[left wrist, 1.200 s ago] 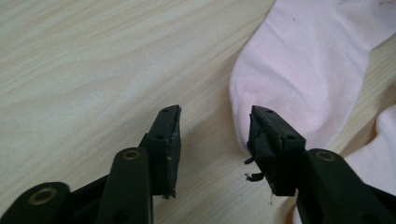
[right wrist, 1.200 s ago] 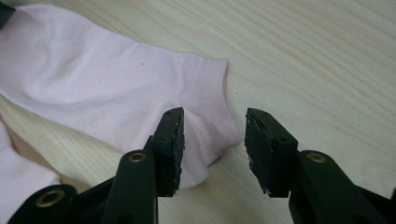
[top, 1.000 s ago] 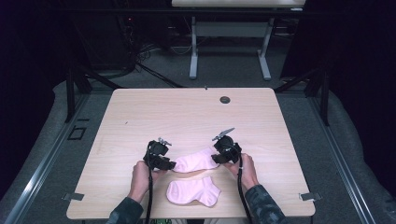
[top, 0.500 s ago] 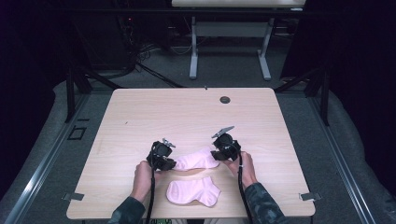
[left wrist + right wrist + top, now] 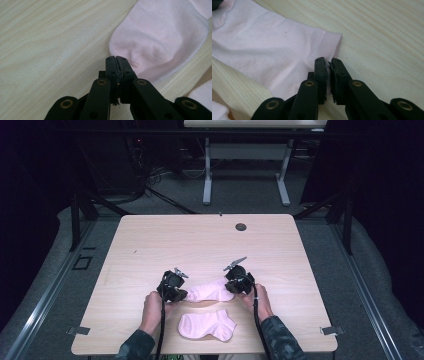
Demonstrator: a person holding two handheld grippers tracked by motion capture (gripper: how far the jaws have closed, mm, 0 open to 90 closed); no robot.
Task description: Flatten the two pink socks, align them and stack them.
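Pink sock [image 5: 211, 291] lies flat near the front of the wooden table [image 5: 200, 240] in the high view, stretched between the left gripper [image 5: 176, 290] at its toe end and the right gripper [image 5: 235, 282] at its cuff end. A second pink sock [image 5: 207, 324] lies just in front of it, between the person's forearms, so there are two socks and two grippers. From this height the jaw tips are too small to read.

The left gripper view brings the toe close: the pink sock's [image 5: 160, 37] rounded end touches the left gripper [image 5: 116, 59], whose jaws have just been closing and now meet with a pinch of fabric puckered at their edge. A corner of the second pink sock [image 5: 202, 96] is cut off at lower right.

The right gripper view shows the ribbed cuff of the pink sock [image 5: 274, 55]. The right gripper [image 5: 327, 62] has just been closing too, and clamps the cuff's edge, a thin strip of cloth visible between the pads.
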